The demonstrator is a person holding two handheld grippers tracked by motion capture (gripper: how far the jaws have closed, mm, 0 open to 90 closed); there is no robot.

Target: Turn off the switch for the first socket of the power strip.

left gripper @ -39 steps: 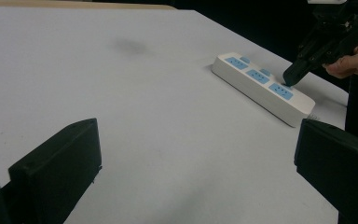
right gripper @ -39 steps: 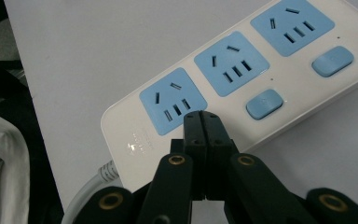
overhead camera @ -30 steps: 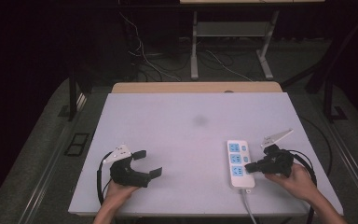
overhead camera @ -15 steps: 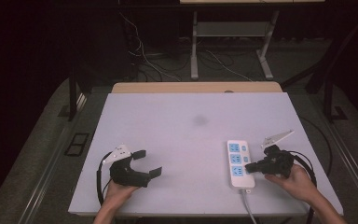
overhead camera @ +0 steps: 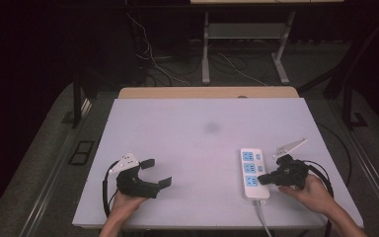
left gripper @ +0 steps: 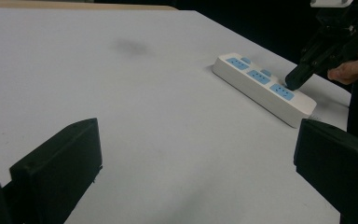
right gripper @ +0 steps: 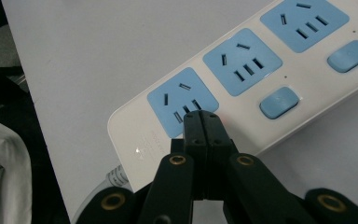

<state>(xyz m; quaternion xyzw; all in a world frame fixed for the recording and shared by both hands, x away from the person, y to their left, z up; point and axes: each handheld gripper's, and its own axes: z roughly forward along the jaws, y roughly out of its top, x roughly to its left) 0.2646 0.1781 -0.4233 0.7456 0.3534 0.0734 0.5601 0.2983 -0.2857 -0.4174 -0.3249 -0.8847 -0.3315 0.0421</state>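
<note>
Right tool pressing on the power strip, left tool resting apart.

We see the right tool (right gripper: 203, 115) with its jaws pressed together, their tips touching the power strip (overhead camera: 252, 173) at its nearest blue socket (right gripper: 182, 101), beside the cord end. The strip lies near the table's (overhead camera: 197, 133) front right edge. Our left tool (overhead camera: 155, 173), jaws spread and holding nothing, sits well apart at the front left.

Dark lab: bare white table (overhead camera: 207, 148), floor cables (overhead camera: 153, 59).
</note>
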